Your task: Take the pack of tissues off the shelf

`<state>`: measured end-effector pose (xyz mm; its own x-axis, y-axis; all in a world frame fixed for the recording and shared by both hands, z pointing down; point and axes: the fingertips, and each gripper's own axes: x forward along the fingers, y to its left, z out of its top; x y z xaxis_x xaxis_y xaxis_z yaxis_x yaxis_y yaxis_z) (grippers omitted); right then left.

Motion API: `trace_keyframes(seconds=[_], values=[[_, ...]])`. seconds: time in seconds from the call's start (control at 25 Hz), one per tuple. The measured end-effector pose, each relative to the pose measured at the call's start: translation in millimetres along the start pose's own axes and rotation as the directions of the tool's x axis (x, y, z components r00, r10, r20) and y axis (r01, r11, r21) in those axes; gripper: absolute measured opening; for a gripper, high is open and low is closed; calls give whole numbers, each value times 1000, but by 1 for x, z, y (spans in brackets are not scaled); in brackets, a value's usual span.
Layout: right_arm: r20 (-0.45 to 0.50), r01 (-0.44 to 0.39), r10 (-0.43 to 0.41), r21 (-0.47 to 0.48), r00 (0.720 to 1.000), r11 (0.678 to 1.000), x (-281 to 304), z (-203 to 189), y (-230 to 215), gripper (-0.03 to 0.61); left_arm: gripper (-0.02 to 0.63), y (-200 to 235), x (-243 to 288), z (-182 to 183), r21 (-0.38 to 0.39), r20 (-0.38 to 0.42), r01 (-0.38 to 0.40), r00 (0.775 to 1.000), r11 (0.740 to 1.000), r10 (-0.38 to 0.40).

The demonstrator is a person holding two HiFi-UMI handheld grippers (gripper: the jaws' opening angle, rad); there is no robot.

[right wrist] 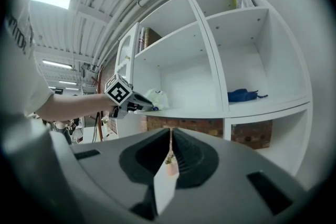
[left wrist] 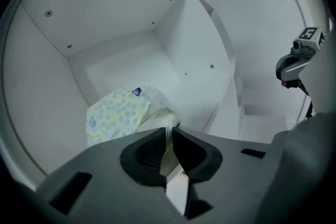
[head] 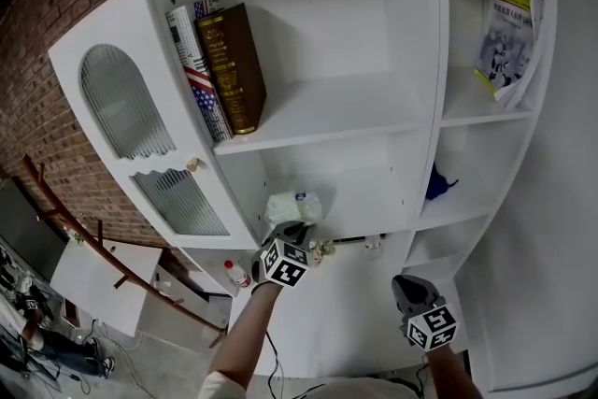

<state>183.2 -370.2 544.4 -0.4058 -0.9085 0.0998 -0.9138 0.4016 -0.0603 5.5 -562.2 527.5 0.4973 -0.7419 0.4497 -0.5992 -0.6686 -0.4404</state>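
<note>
As the left gripper (left wrist: 169, 132) pinches the tissue pack (left wrist: 121, 110) only by its wrapper, better to pull slowly; the right gripper (right wrist: 170, 132) is closed, empty.

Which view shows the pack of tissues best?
The left gripper view: the pack of tissues fills the middle, its dotted wrapper clear, one edge pinched in the left gripper. The head view shows it small, partly behind that gripper; the right gripper view, a distant pale lump.

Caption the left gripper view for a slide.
Left tool pinches the wrapper edge of the tissue pack inside a white shelf.
</note>
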Motion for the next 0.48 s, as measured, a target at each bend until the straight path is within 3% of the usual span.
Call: trace_keyframes(seconds=[0.28, 0.48], values=[[-6, -9, 9, 9, 1000, 1000, 2, -1, -5, 34, 34, -1, 0, -1, 10, 11, 2, 1000, 1000, -2], [-8, -24, 24, 13, 1000, 1000, 7, -2, -2, 34, 32, 1, -10, 3, -36, 64, 5, 998, 999, -3]])
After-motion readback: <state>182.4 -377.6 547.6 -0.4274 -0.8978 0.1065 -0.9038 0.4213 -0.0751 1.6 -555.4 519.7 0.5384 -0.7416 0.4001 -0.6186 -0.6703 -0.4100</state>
